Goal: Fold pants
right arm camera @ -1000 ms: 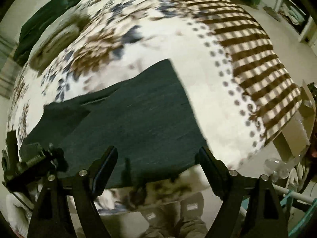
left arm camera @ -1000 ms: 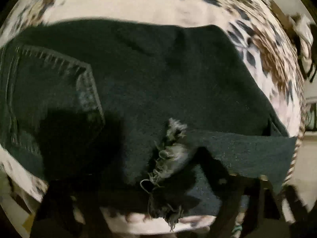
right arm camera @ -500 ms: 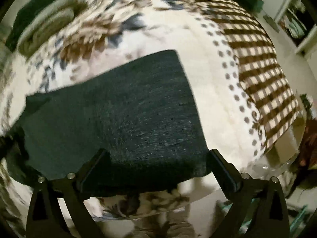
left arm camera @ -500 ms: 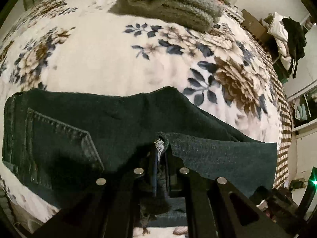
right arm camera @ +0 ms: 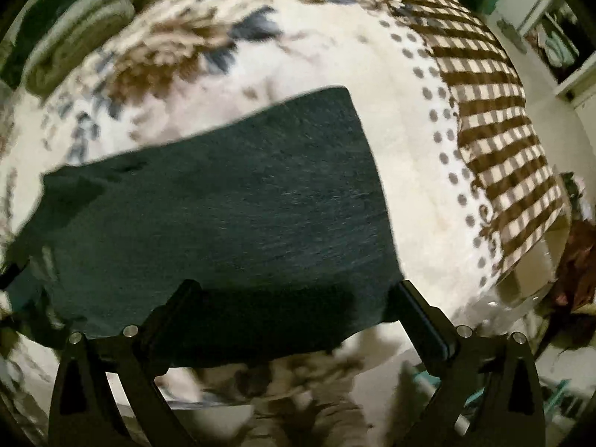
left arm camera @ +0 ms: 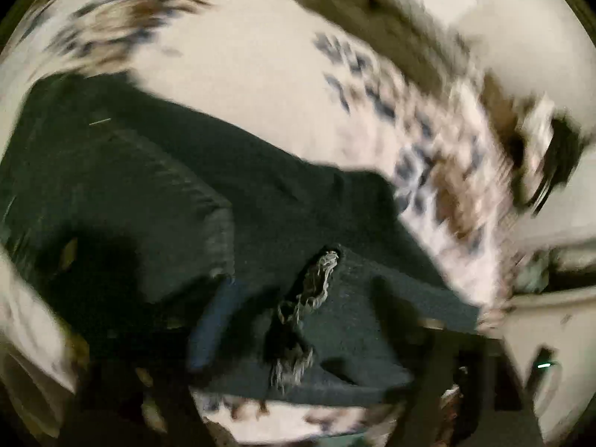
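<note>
Dark denim pants (left arm camera: 156,186) lie folded on a floral blanket (left arm camera: 242,56). The frayed hem (left arm camera: 316,290) rests on top of the fold. My left gripper (left arm camera: 301,324) hovers over that hem in a blurred view. Its jaws are opening, the hem lies loose between the fingers (left arm camera: 210,329), and no pad presses on it. In the right wrist view the folded leg (right arm camera: 223,205) spreads flat. My right gripper (right arm camera: 294,294) stands wide open above the leg's near edge, gripping nothing.
A folded grey-green towel (right arm camera: 74,44) lies at the far side of the bed, and also shows blurred as a towel (left arm camera: 372,11) in the left view. The blanket's brown checked border (right arm camera: 495,130) drops off the bed edge at right. Floor clutter (right arm camera: 573,260) sits beyond it.
Half a second ago my left gripper was shut on the frayed hem; now its fingers are apart and it has lifted and turned. The right gripper widened and shifted over the folded leg.
</note>
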